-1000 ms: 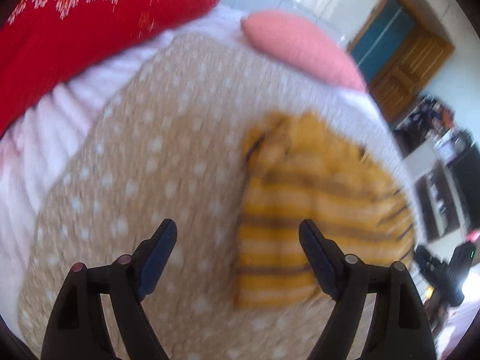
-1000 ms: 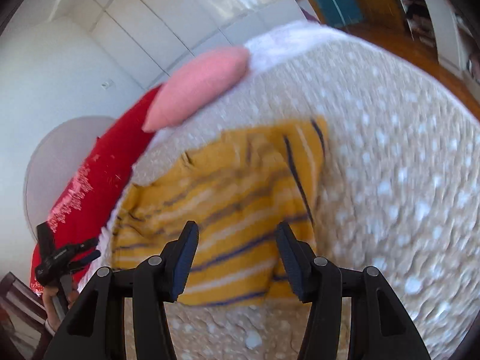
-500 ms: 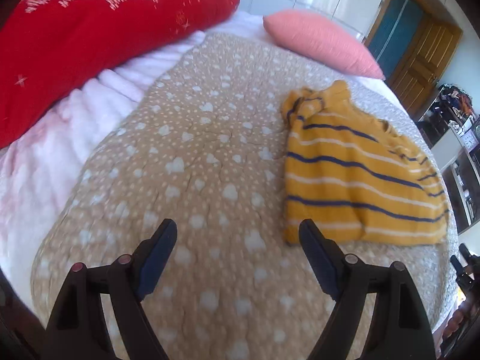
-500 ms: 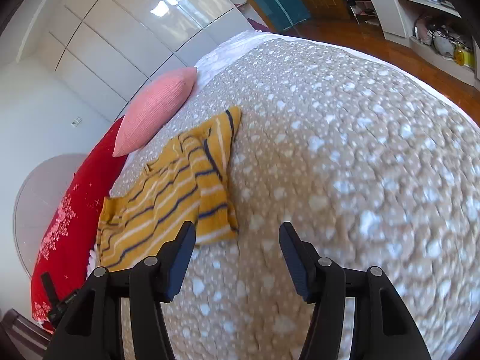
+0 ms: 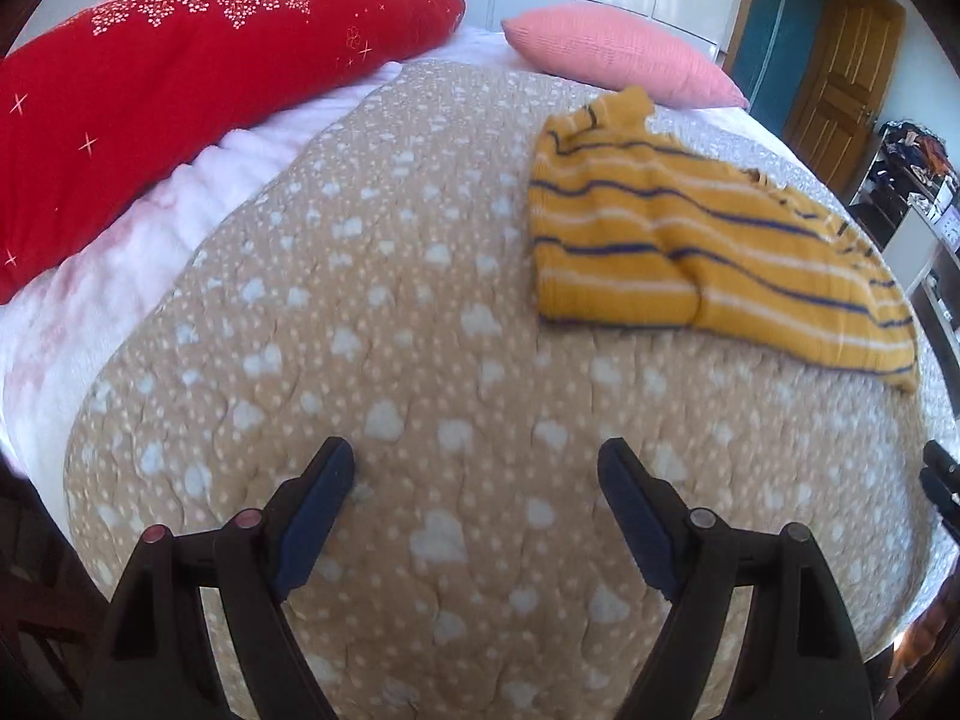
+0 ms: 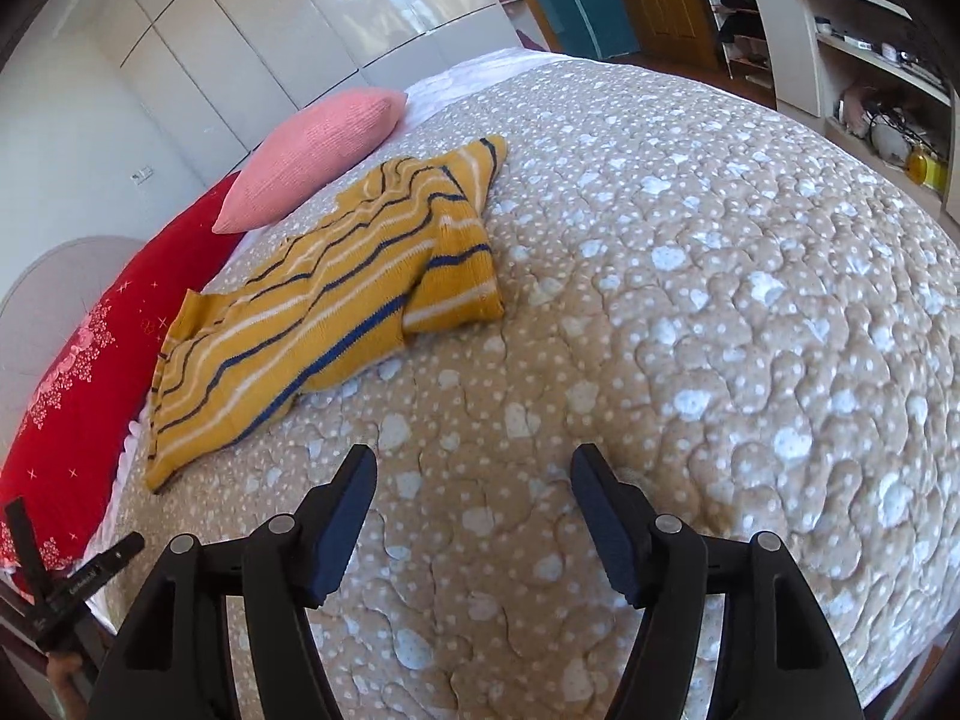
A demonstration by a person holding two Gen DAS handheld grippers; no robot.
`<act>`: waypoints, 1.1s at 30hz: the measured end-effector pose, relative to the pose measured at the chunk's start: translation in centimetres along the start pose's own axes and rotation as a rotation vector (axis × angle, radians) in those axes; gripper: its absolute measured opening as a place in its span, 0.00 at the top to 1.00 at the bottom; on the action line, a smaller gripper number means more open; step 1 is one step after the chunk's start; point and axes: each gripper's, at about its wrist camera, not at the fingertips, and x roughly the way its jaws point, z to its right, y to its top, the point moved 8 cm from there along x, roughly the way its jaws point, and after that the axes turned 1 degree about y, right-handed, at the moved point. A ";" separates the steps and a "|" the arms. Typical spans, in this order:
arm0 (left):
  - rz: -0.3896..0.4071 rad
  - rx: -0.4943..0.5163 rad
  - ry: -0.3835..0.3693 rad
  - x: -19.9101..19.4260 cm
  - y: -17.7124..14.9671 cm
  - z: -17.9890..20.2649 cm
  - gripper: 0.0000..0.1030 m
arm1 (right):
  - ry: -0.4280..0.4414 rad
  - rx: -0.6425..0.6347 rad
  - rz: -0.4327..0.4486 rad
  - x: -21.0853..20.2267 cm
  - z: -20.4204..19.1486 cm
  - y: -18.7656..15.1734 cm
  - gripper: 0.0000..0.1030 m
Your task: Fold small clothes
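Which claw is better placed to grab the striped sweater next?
Right, marginally. The yellow striped sweater lies up and left of the right claw, its hem corner close. From the left claw it sits farther off, up right. Both claws are open and empty.

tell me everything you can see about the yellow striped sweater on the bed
The yellow striped sweater is a small knit garment, mustard with thin navy and white stripes. It lies folded but rumpled on the tan spotted quilt, one flap doubled over at the end away from the red pillow, with a pink pillow just beyond it. Only the quilt touches it; neither claw is near it.
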 end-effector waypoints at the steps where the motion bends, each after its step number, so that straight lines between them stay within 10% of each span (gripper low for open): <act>1: 0.008 0.007 0.006 -0.1 -0.2 0.1 0.20 | -0.005 -0.008 0.001 0.0 -0.1 0.0 0.31; 33: 0.086 0.087 0.047 0.3 -1.4 1.4 0.01 | -0.243 -0.307 0.155 2.2 -3.0 -1.8 0.01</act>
